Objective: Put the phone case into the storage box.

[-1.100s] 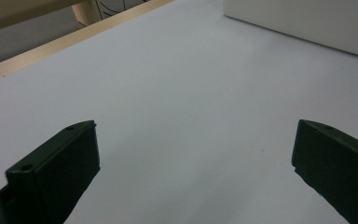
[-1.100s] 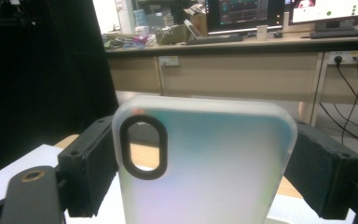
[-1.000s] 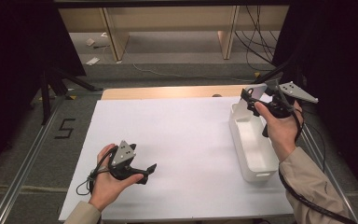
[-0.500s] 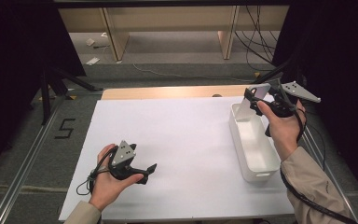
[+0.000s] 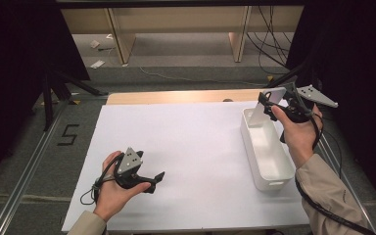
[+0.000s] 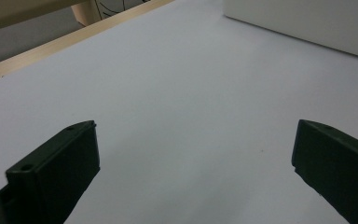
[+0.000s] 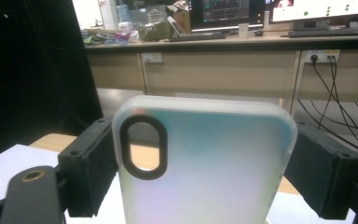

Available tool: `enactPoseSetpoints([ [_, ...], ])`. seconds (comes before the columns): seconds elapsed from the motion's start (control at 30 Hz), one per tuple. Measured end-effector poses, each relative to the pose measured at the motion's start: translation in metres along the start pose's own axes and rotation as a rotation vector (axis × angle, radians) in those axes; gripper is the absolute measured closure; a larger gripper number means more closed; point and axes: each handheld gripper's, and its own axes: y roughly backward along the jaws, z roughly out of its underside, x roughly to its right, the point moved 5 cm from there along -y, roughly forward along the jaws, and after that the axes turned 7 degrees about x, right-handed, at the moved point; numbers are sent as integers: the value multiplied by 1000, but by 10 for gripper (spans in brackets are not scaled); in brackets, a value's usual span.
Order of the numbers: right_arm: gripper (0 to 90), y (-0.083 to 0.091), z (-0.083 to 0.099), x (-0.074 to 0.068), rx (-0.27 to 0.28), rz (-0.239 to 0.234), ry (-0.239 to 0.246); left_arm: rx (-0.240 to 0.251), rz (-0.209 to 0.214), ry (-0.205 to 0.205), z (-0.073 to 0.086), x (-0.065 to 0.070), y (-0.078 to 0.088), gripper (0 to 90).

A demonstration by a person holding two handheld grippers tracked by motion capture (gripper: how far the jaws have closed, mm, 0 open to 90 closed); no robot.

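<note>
A translucent white phone case (image 7: 200,163) with an oval camera cutout stands upright between the jaws of my right gripper (image 7: 203,127), which is shut on its two long sides. In the high view the right gripper (image 5: 269,105) holds the phone case (image 5: 258,114) over the far end of a white rectangular bin (image 5: 269,152) at the table's right. My left gripper (image 5: 156,180) rests low over the white table sheet (image 5: 191,142) near the front left. Its jaws stand wide apart with nothing between them, and the left gripper (image 6: 196,126) faces bare sheet.
A corner of the bin (image 6: 307,23) lies ahead of the left gripper. The wooden table edge (image 5: 176,96) runs along the back. Beyond it are desk legs and cables on the floor. A metal rail (image 5: 24,171) and a "5" floor mark (image 5: 68,134) lie to the left.
</note>
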Motion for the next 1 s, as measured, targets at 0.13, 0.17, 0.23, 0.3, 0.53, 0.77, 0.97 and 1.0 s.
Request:
enactPoseSetpoints([
  [0.13, 179, 0, 1, 1, -3, 4, 0, 0, -1, 0, 0, 0, 0, 1],
  [0.17, 179, 0, 1, 1, -3, 5, 1, 0, -1, 1, 0, 0, 0, 1],
  [0.23, 179, -1, 1, 2, -3, 6, 1, 1, 0, 1, 0, 0, 0, 1],
  [0.3, 179, 0, 1, 3, -4, 8, 1, 1, 1, 1, 0, 0, 0, 1],
  [0.53, 179, -1, 1, 5, -2, 15, 1, 0, 0, 1, 0, 0, -1, 1],
  [0.77, 179, -1, 2, 7, -6, 19, 3, 0, 0, 0, 1, 0, -1, 1],
  [0.97, 179, -3, 4, 7, -16, 20, 10, 0, 1, 0, 1, 0, -1, 1],
  [1.0, 179, -4, 4, 8, -17, 22, 16, 0, 1, 1, 1, 0, -1, 1],
])
